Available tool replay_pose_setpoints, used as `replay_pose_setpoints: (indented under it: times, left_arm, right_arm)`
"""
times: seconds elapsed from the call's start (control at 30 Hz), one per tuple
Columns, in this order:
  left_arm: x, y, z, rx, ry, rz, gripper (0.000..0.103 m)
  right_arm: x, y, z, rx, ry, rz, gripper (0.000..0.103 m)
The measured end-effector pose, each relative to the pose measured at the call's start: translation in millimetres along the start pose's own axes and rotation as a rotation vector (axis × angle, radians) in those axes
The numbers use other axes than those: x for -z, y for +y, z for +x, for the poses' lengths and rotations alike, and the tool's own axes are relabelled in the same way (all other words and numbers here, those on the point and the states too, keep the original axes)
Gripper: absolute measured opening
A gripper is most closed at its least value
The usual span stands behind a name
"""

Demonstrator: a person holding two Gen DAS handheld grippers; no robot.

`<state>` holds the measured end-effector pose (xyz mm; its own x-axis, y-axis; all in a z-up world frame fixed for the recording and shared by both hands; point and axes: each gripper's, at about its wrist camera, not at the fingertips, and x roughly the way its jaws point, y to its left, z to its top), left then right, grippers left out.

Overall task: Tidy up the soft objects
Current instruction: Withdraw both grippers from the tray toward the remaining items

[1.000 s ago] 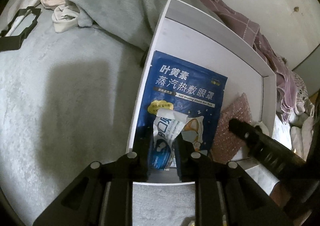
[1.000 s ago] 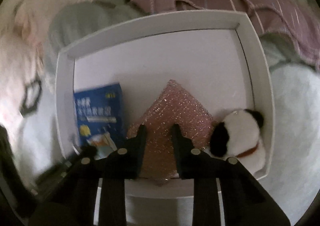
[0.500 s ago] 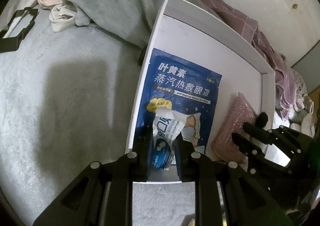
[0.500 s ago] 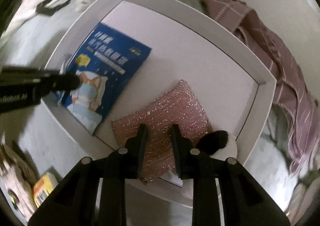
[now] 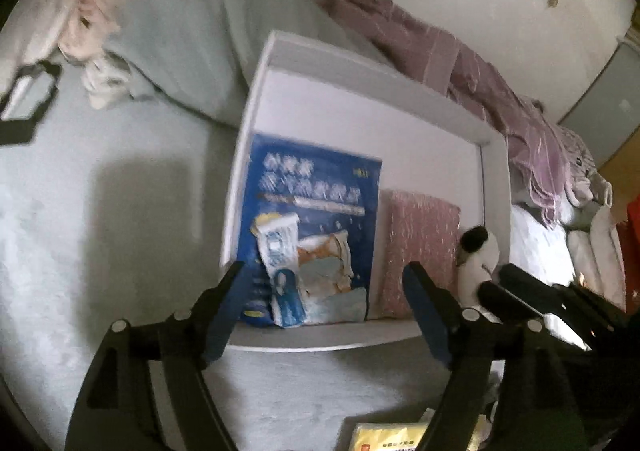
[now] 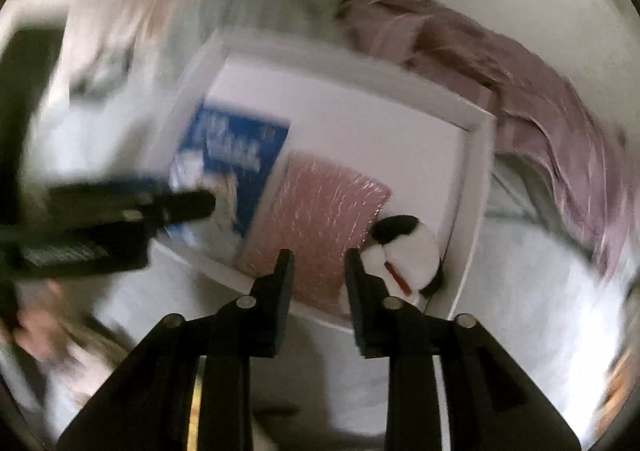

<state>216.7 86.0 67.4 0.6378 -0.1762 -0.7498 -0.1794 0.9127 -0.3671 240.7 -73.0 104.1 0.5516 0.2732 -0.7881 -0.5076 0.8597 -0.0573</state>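
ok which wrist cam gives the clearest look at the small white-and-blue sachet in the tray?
Left wrist. The small sachet lies in plain view on the blue packet, between the opening jaws of the left gripper, only mildly blurred. In the right wrist view it is a motion-smeared pale patch, partly hidden behind the left gripper.

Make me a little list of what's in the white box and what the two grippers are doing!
box: white tray on a grey bed cover
far left in box: blue packet with a small sachet on top
middle: pink sparkly pad
right corner: black and white plush toy
left gripper: jaws opening, nothing between them
right gripper: jaws opening, empty, above the pad's near edge
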Motion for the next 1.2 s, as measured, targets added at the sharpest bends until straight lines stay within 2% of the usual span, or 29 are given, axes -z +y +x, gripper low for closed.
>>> replay_pose_setpoints:
  times: [0.03,0.07,0.1,0.17,0.2,0.27,0.33,0.4,0.47,0.5,0.53,0.6,0.67,0.73,0.8,0.83,0.9,0.93,1.03,1.1,1.2]
  left_arm:
    - [-2,0,-6,-0.013,-0.006,0.003,0.079]
    - [-3,1,-10,-0.025,-0.004,0.006,0.079]
    - [-3,1,-16,-0.048,0.006,0.008,0.079]
    - [-7,4,-25,-0.1,0.032,0.005,0.08]
    - [-8,7,-28,-0.116,0.041,0.002,0.081]
    - [-9,13,-33,-0.142,0.051,-0.009,0.081]
    - [-10,22,-34,-0.156,0.064,-0.034,0.081]
    - [-9,28,-33,-0.165,0.069,-0.055,0.081]
    - [-8,33,-29,-0.184,0.083,-0.062,0.081]
    - [-8,34,-26,-0.196,0.095,-0.064,0.081]
    - [-8,34,-25,-0.201,0.098,-0.064,0.081]
    - [-8,32,-28,-0.196,0.087,-0.059,0.081]
    - [-7,30,-29,-0.19,0.084,-0.05,0.081]
    - [-6,25,-31,-0.18,0.09,-0.031,0.081]
    - [-6,20,-32,-0.192,0.095,-0.022,0.081]
    - [-5,17,-33,-0.207,0.096,-0.015,0.081]
    - [-3,9,-34,-0.233,0.105,0.005,0.081]
    - [-2,3,-36,-0.239,0.112,0.021,0.081]
    - [5,-21,-42,-0.248,0.13,0.087,0.081]
    - [12,-40,-46,-0.271,0.147,0.15,0.081]
    - [26,-66,-49,-0.311,0.152,0.242,0.081]
  right_arm:
    - [0,-6,-7,-0.026,-0.032,0.075,0.033]
    - [1,-14,-14,-0.063,-0.079,0.184,0.044]
    - [2,-18,-15,-0.079,-0.102,0.241,0.053]
    - [1,-17,-12,-0.089,-0.121,0.321,0.053]
    - [-1,-11,-7,-0.096,-0.118,0.321,0.053]
    - [-7,3,8,-0.09,-0.096,0.298,0.053]
    - [-14,15,27,-0.04,-0.052,0.269,0.05]
    - [-16,25,43,-0.003,-0.012,0.24,0.04]
    - [-11,23,58,0.037,0.046,0.247,0.036]
    - [-7,18,62,0.068,0.052,0.26,0.03]
    - [-5,14,62,0.082,0.042,0.268,0.03]
    - [2,2,56,0.079,0.029,0.298,0.03]
    - [8,-10,48,0.038,0.028,0.337,0.031]
    - [16,-26,35,-0.068,0.018,0.398,0.031]
    - [29,-41,15,-0.175,-0.017,0.483,0.035]
    - [35,-48,4,-0.186,-0.022,0.516,0.036]
    - [43,-54,-10,-0.157,0.002,0.535,0.047]
    - [46,-55,-16,-0.14,0.016,0.53,0.048]
    - [52,-57,-31,-0.111,0.059,0.518,0.049]
    - [57,-57,-39,-0.11,0.122,0.519,0.049]
    - [64,-53,-48,-0.149,0.178,0.512,0.049]
